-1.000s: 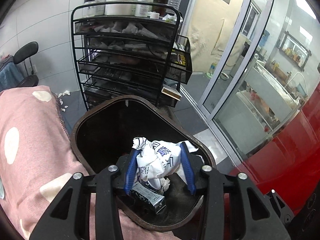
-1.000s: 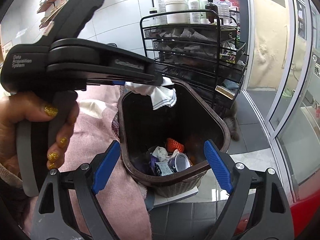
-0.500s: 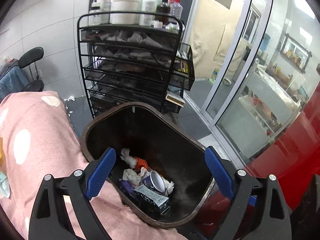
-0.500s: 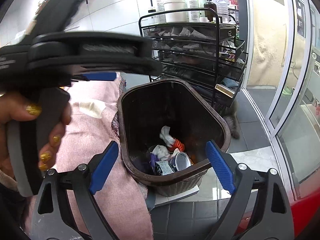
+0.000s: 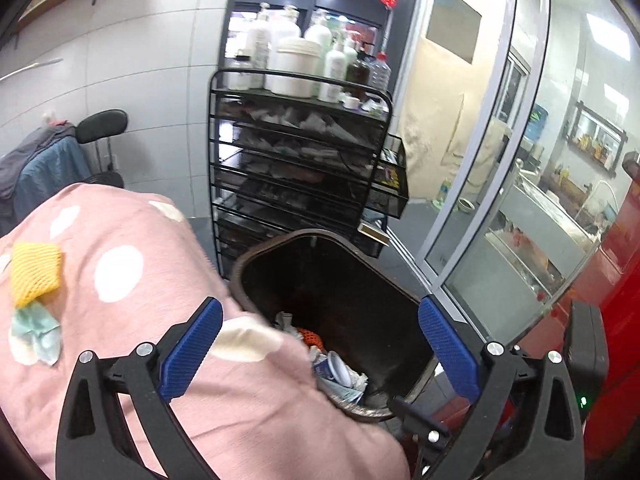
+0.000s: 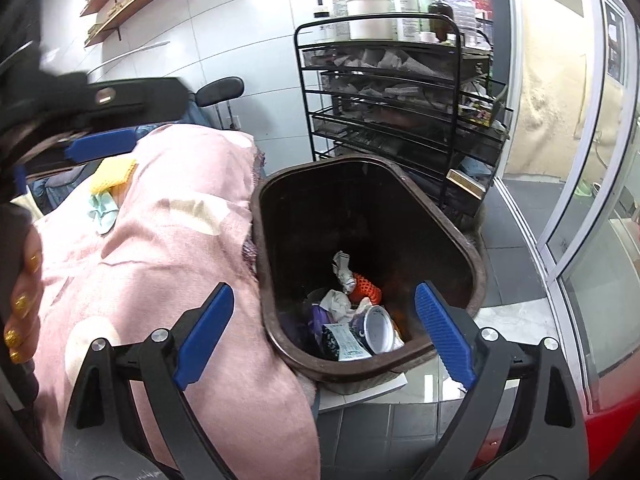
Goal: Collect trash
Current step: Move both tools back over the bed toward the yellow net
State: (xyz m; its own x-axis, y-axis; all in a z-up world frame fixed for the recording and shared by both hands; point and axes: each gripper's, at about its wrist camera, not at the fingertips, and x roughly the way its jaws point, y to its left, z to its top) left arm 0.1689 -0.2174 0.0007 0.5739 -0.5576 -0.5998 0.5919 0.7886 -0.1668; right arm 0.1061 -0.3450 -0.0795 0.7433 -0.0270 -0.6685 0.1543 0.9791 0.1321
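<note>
A dark brown trash bin (image 6: pixel 460 248) (image 5: pixel 400 292) stands beside a pink spotted cloth (image 6: pixel 160 248) (image 5: pixel 132 280). Inside it lie a crumpled white wrapper (image 6: pixel 342 266), an orange net (image 6: pixel 366 286), a can (image 6: pixel 378 330) and a printed packet (image 6: pixel 344 344). A yellow foam net (image 5: pixel 36 272) (image 6: pixel 114 170) and a pale green tissue (image 5: pixel 36 330) (image 6: pixel 104 208) lie on the cloth. My left gripper (image 5: pixel 318 354) is open and empty, above the cloth's edge and the bin's near rim. My right gripper (image 6: pixel 324 330) is open and empty, over the bin's near side.
A black wire rack (image 5: pixel 304 160) (image 6: pixel 400 92) with bottles on top stands right behind the bin. A glass sliding door (image 5: pixel 500 200) is to the right. A red surface (image 5: pixel 608 288) is at the far right. A chair with blue clothes (image 5: pixel 48 160) stands at the left.
My left gripper opened and the crumpled white wrapper dropped into the bin. The left gripper then drew back to the left over the cloth. The right gripper stayed nearly still.
</note>
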